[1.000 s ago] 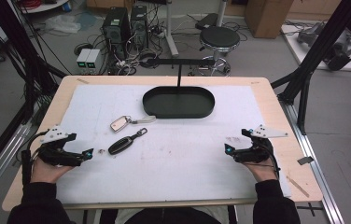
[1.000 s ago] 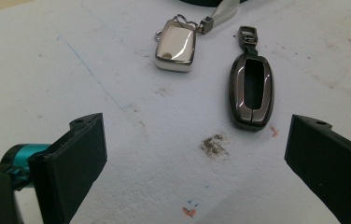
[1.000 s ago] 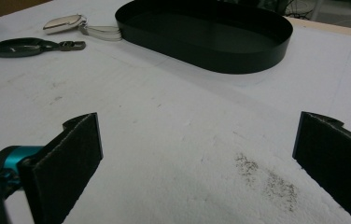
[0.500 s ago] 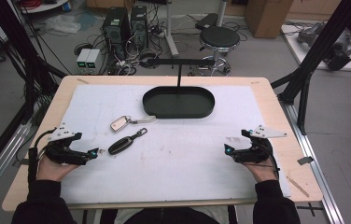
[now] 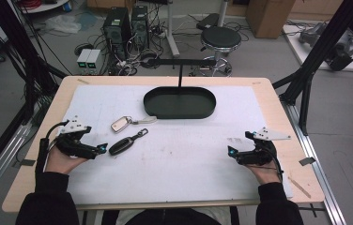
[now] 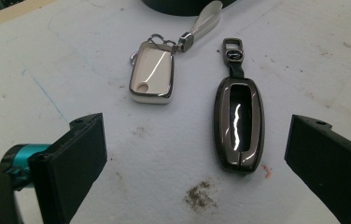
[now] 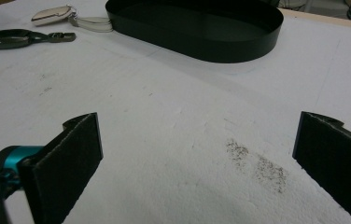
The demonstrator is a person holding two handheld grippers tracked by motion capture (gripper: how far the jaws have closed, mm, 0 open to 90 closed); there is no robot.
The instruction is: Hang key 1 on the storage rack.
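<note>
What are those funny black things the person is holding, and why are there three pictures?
A person sits at a table and holds a grabbing tool in each hand: the left tool and the right tool. Each has two black jaws that can pinch things, like big tweezers. Both are wide open now and hold nothing.

One picture comes from a camera high above the table. The other two come from little cameras riding on the tools, looking out between the jaws.

On the white mat lie a dark key fob and a cream key fob with a strap. Behind them sits a black oval tray. The left tool points at the dark key fob, so it may get picked up next.
</note>
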